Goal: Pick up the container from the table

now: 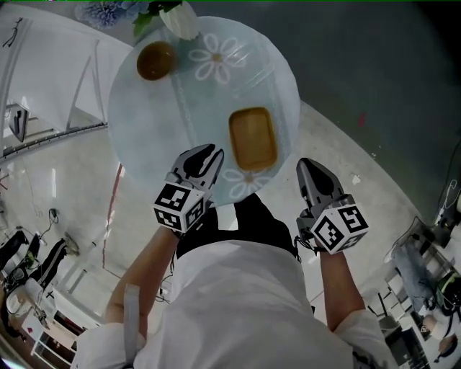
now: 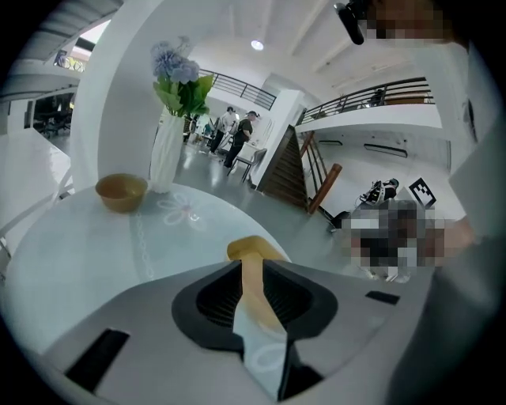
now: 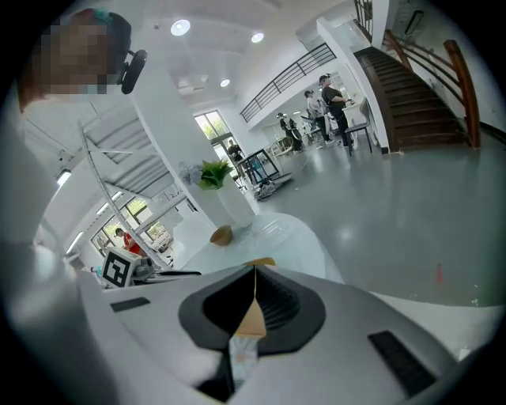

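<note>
The container (image 1: pixel 252 137) is a shallow rectangular tan dish on the near right part of a round glass table (image 1: pixel 140 119). My left gripper (image 1: pixel 208 156) hovers over the table's near edge, just left of the dish and apart from it. Its jaws stand narrowly open with nothing between them. In the left gripper view (image 2: pixel 251 277) the dish (image 2: pixel 250 247) shows ahead through the gap. My right gripper (image 1: pixel 307 167) hangs off the table's edge to the dish's right, its tips together and empty. Above its jaws (image 3: pixel 254 273) a strip of the dish (image 3: pixel 261 262) shows.
A round brown bowl (image 1: pixel 155 60) sits at the table's far left, beside a white vase (image 1: pixel 178 19) with flowers. The bowl (image 2: pixel 121 191) and vase (image 2: pixel 167 154) lie well beyond the dish. Grey floor surrounds the table, with people and a staircase (image 3: pixel 419 79) far off.
</note>
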`<state>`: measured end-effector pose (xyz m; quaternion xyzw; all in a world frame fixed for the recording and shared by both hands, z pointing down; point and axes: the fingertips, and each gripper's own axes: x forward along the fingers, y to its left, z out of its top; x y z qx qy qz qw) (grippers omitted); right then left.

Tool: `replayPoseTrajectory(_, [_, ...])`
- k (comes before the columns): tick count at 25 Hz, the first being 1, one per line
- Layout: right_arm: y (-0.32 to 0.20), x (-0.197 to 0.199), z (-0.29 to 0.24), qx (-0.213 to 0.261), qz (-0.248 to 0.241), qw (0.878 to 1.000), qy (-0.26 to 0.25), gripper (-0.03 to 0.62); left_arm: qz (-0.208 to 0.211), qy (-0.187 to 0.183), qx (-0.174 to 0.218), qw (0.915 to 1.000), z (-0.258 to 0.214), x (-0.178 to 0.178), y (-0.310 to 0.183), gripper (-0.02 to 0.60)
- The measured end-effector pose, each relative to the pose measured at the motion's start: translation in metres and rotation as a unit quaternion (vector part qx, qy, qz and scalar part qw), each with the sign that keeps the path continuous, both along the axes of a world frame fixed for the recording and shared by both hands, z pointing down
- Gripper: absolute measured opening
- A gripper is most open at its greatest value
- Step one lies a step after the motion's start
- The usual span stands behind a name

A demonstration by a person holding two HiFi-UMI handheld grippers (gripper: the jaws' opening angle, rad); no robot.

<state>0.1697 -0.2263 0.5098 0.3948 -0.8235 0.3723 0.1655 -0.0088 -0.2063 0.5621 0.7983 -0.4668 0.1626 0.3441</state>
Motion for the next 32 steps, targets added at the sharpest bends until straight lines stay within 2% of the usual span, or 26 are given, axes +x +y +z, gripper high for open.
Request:
replayPoseTrajectory(11, [-0.006,0.018,0.031,-0.030,-0.005,1.000,0.008,0.023,-0.026,0.021,-0.048,0.9983,0.042,0.021,-0.008,0.158])
replayPoseTrajectory(17, [-0.006,0.029,0.044,-0.046,-0.001,0.999,0.011,0.023,-0.045,0.011,-0.072,0.9963,0.062,0.025,-0.012,0.187])
replayPoseTrajectory(26, [-0.006,0.042,0.066,-0.070,0.005,0.997,0.013,0.023,-0.053,0.007,-0.106,0.9930,0.085,0.030,-0.014,0.184])
replayPoseTrajectory(32, [-0.004,0.042,0.071,-0.074,0.002,0.997,0.013,0.022,-0.050,-0.004,-0.116,0.9920,0.090,0.033,-0.014,0.107])
